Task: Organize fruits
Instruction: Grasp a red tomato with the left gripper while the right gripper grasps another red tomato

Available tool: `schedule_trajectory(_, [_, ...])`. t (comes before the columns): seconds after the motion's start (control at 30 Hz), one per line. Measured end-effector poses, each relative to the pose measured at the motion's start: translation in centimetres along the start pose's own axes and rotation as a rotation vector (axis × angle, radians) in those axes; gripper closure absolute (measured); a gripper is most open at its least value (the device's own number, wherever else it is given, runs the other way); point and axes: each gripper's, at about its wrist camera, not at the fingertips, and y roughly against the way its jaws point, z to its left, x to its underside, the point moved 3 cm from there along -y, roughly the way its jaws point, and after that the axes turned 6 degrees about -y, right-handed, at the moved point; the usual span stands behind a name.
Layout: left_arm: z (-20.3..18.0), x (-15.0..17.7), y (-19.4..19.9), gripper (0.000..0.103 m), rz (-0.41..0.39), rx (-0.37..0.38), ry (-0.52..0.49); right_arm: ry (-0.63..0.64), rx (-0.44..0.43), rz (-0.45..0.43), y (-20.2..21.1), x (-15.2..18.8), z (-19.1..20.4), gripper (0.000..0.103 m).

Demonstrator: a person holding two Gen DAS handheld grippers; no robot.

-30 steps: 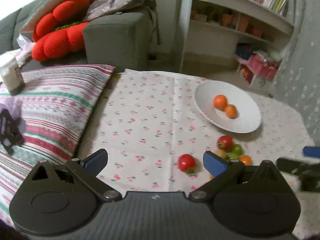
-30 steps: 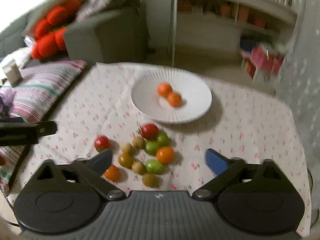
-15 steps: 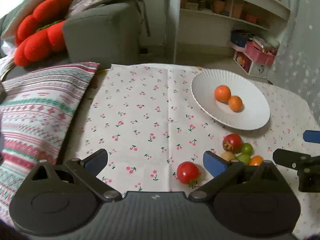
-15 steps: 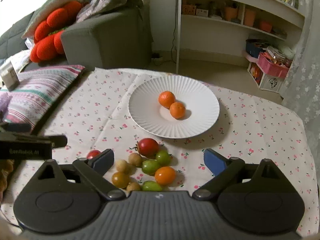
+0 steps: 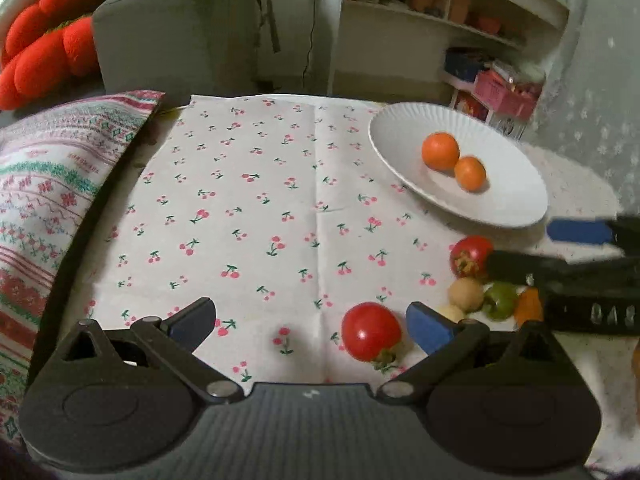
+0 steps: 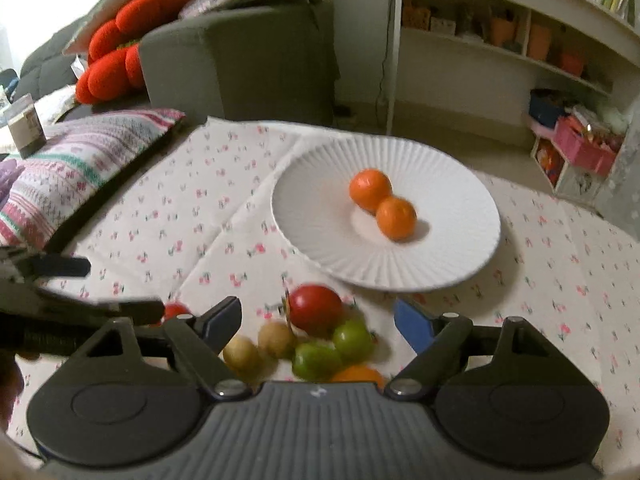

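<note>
So the left gripper [image 5: 310, 322] is spread wide with nothing in it, hanging low over the cherry-print tablecloth [image 5: 256, 208], and the lone red tomato [image 5: 371, 337] sits between its fingers, close against the right-hand blue pad [image 5: 427, 327] and well off from the left one. The right gripper [image 6: 318, 318] is spread wide and empty too, parked right over the loose pile: a second red tomato [image 6: 316, 307] at the far edge of its gap, 2 tan fruits [image 6: 258, 346] toward its left finger, 2 green ones [image 6: 332, 350] in the middle, and an orange one [image 6: 358, 374] half hidden under the gripper body. Farther out and a bit right sits the white plate [image 6: 452, 256] with 2 oranges [image 6: 382, 202] on it, touching each other. What matters for the next grab imo: the lone tomato is clearly the left gripper's fruit, but it's off-center, so I'd nudge that gripper right before closing or the pad just shoves it sideways. It's round, so no real long axis to fuss over, though the stem end points near-right. The pile belongs to the right gripper
</note>
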Motion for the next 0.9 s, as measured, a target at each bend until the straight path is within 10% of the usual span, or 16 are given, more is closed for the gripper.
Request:
schedule_trajectory(0.47, [-1.4, 0.1, -1.3, 0.014, -0.016, 0.043, -0.068, 0.004, -0.006, 0.029, -2.2, 0.0, -0.7, 0.036])
schedule_trajectory(0.9, [-1.7, 0.7, -1.8, 0.038, -0.001, 0.105, -0.079, -0.031, -0.039, 0.070, -3.8, 0.0, -0.3, 0.046])
